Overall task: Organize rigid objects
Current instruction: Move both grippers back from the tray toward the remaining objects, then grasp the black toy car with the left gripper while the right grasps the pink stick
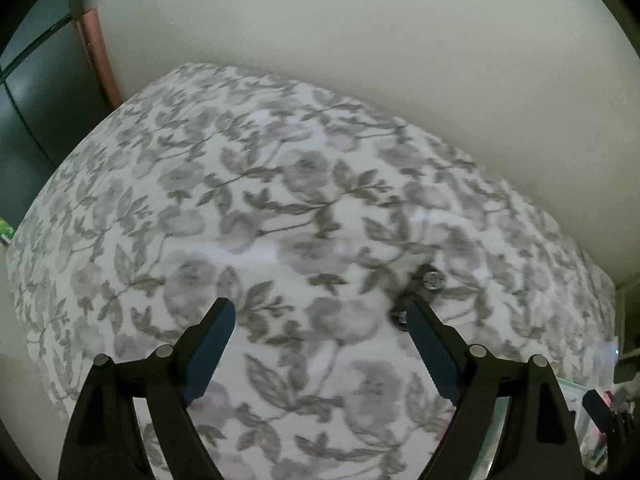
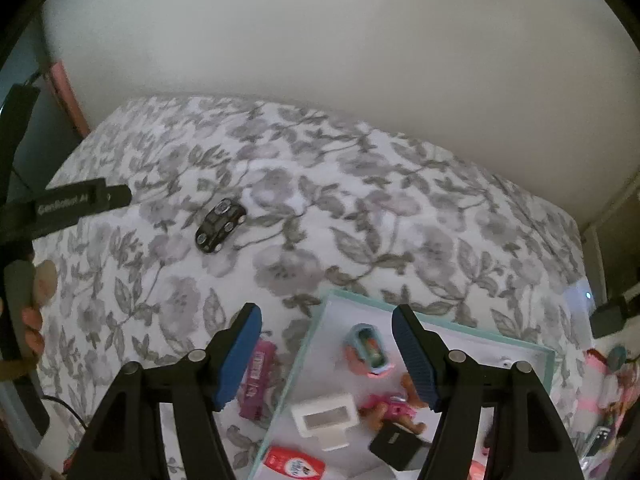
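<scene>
A black toy car (image 2: 220,225) lies on the floral bedspread (image 2: 360,216); in the left wrist view it (image 1: 428,284) is mostly hidden behind my left gripper's right finger. My left gripper (image 1: 320,322) is open and empty, just left of the car. My right gripper (image 2: 326,324) is open and empty above the near edge of a teal-rimmed white box (image 2: 316,344). The box holds a small blue toy tub (image 2: 368,346), a white block (image 2: 324,416), a pink doll (image 2: 390,408) and a black square (image 2: 394,446).
A purple packet (image 2: 258,380) lies on the bed left of the box. A red-and-white packet (image 2: 294,464) sits at the box's near edge. More clutter (image 2: 608,396) lies at the right. The left gripper body (image 2: 64,204) and hand show at left. A wall (image 2: 320,60) stands behind the bed.
</scene>
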`<action>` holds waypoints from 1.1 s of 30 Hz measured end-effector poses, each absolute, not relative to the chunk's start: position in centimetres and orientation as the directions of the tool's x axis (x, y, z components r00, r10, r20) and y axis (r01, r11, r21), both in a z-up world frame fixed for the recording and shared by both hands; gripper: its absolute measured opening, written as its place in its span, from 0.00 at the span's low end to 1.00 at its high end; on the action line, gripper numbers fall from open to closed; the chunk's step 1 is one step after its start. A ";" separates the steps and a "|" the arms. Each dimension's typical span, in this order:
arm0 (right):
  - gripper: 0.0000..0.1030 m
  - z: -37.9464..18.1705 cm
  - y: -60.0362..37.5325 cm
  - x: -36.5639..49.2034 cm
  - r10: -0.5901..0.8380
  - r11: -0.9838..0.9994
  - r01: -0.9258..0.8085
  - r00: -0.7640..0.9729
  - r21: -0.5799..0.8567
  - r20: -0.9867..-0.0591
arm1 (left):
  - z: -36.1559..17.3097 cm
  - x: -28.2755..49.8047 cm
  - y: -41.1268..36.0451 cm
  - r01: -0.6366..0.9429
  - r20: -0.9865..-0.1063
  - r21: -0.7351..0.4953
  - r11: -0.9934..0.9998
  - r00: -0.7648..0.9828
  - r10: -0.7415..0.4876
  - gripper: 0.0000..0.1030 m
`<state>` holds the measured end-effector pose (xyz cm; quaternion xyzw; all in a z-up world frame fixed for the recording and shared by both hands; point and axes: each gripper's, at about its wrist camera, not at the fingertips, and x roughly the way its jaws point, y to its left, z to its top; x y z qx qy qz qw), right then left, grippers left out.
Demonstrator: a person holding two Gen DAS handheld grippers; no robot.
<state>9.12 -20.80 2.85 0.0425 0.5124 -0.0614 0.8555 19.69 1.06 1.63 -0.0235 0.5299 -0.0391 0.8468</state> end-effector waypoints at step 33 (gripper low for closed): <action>0.42 -7.2 -15.1 11.4 0.042 0.999 -0.001 0.214 0.042 -0.976 | -4.7 20.7 1.1 0.065 -0.949 -0.121 0.991 0.284 -0.134 0.86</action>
